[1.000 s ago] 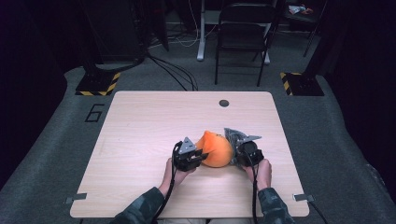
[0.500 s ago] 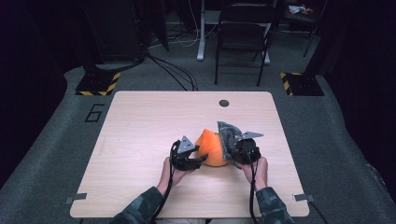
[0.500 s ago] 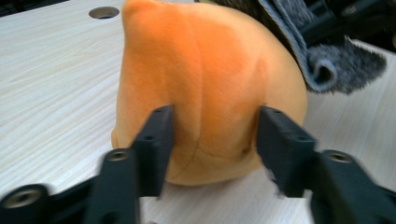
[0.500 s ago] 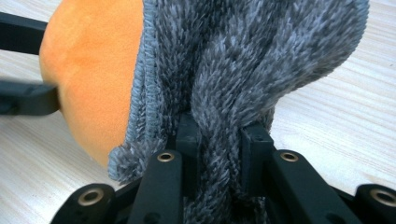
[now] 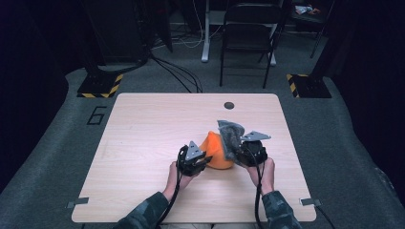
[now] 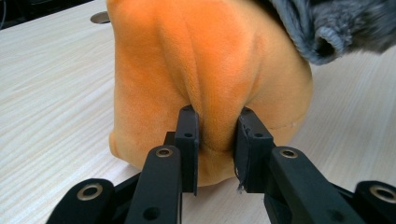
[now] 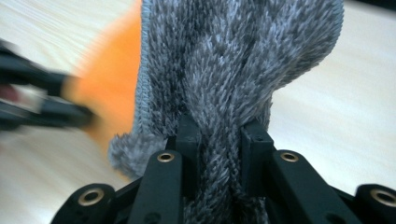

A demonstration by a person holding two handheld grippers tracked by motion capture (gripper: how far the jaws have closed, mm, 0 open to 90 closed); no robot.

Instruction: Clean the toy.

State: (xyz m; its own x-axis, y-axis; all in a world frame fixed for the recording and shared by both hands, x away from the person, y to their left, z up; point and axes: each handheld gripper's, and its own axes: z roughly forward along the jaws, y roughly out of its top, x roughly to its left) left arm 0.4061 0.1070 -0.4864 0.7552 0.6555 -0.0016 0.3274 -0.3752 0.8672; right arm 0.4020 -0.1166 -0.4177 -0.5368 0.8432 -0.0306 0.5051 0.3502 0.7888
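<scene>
Since before, the right tongs [image 5: 237,151], pinching the grey cloth [image 5: 230,136], have lifted it upright, while the left tongs [image 5: 204,160], just re-closed, pinch the orange plush [image 5: 217,153] between them.

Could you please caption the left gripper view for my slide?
Left gripper pinches a fold of the orange plush on the table.

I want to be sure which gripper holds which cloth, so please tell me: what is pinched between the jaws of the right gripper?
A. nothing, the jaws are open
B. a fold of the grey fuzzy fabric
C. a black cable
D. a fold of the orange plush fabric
B: in the right gripper view the right gripper is clamped on a bunched fold of the grey fuzzy fabric, while the orange plush fabric sits in the left gripper.
</scene>
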